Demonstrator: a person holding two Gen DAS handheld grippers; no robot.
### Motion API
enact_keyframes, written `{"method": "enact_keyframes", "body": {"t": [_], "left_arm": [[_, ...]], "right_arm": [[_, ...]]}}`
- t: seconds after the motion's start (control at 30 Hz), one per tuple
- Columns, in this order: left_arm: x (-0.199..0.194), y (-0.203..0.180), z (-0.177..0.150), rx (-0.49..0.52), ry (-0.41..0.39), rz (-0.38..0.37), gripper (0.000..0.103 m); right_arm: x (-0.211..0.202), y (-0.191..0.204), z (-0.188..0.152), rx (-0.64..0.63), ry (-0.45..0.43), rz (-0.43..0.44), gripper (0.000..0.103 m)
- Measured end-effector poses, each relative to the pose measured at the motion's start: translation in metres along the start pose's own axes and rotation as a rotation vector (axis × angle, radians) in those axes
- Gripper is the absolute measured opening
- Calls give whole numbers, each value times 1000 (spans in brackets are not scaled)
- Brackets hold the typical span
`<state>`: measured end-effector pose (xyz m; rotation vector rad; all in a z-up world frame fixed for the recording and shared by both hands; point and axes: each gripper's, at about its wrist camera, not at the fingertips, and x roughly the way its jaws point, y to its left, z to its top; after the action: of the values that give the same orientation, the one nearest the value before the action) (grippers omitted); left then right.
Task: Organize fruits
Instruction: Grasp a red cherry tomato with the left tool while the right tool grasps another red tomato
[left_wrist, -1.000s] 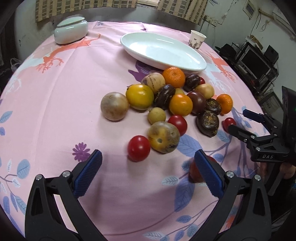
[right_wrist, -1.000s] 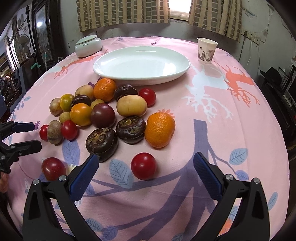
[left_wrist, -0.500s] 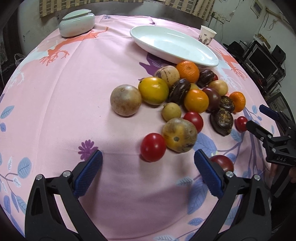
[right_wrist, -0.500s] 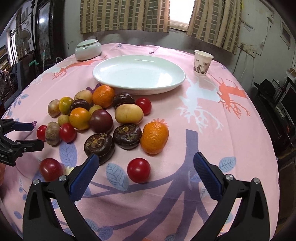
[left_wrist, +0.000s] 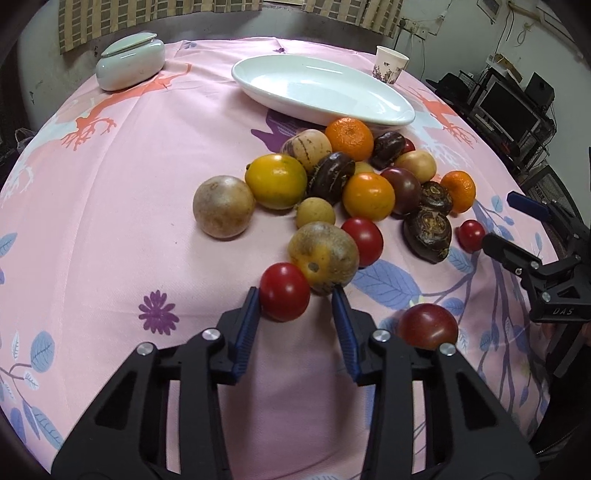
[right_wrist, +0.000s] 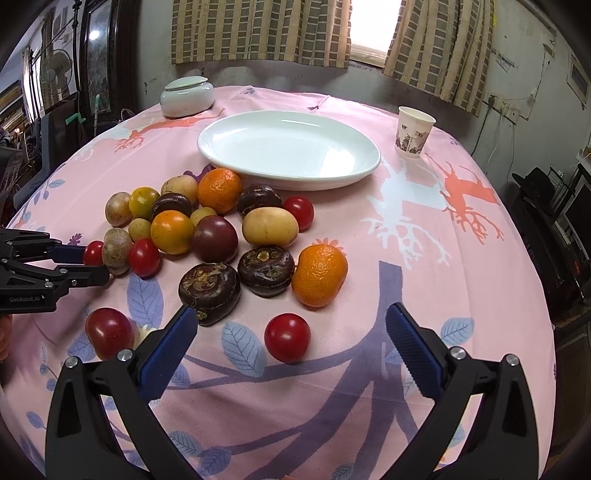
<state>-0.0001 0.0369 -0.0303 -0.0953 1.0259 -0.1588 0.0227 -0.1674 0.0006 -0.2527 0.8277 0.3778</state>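
Left wrist view: since the earlier frame the left gripper (left_wrist: 295, 314) has drawn its jaws in from full spread, and the nearest red tomato (left_wrist: 284, 291), formerly well ahead of them, now sits between the blue pads. The left pad touches the tomato; the right pad (left_wrist: 341, 317) shows a sliver of cloth beside it and lies against the speckled yellow-brown fruit (left_wrist: 323, 256) (whether it presses the tomato cannot be told from this angle). The jaws have reached their narrowest, so I judge them clamped on the tomato, which rests on the bench. Step in hand: the first pick. The next move calls for a clean lift clear of the neighbouring fruit, then carriage over the pile to the white oval plate (left_wrist: 391, 118), which holds nothing.

Right wrist view: the right gripper (right_wrist: 291, 332) stands with jaws wide apart, holding nothing, above another red tomato (right_wrist: 287, 336). The left gripper enters at the left edge, its tips at the small red tomato.

Surface and room: a pink cloth (right_wrist: 424, 229) printed with leaves and deer covers the round bench; a lidded ceramic dish (right_wrist: 186, 96) and a paper cup (right_wrist: 413, 131) stand beyond the plate. Checked curtains (right_wrist: 258, 29) hang behind.
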Motion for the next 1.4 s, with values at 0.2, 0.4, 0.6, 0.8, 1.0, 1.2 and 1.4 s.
{"method": "enact_keyframes", "body": {"t": [0.2,0.4,0.6,0.8,1.0,1.2,1.4], "left_arm": [[2,4,2,8,-23,43,28],[4,6,4,9,-37,57,36],[9,6,10,40,-72,97,47],[9,6,10,44,-83,79,30],[-3,3,7,28,-103,42,30],[-4,0,5,34,-100,41,30],[-2,0,4,35,-94,48,30]], "right_arm": [[-2,-11,-2,-7,19,-24,102],[8,-5,-10,-58,95,26,102],[11,0,-12,-72,106,41,102],[9,-2,-12,-65,99,35,102],[12,-6,-13,-57,112,51,102],[28,-11,-15,7,160,101,62],[36,-21,-14,116,130,134,44]]}}
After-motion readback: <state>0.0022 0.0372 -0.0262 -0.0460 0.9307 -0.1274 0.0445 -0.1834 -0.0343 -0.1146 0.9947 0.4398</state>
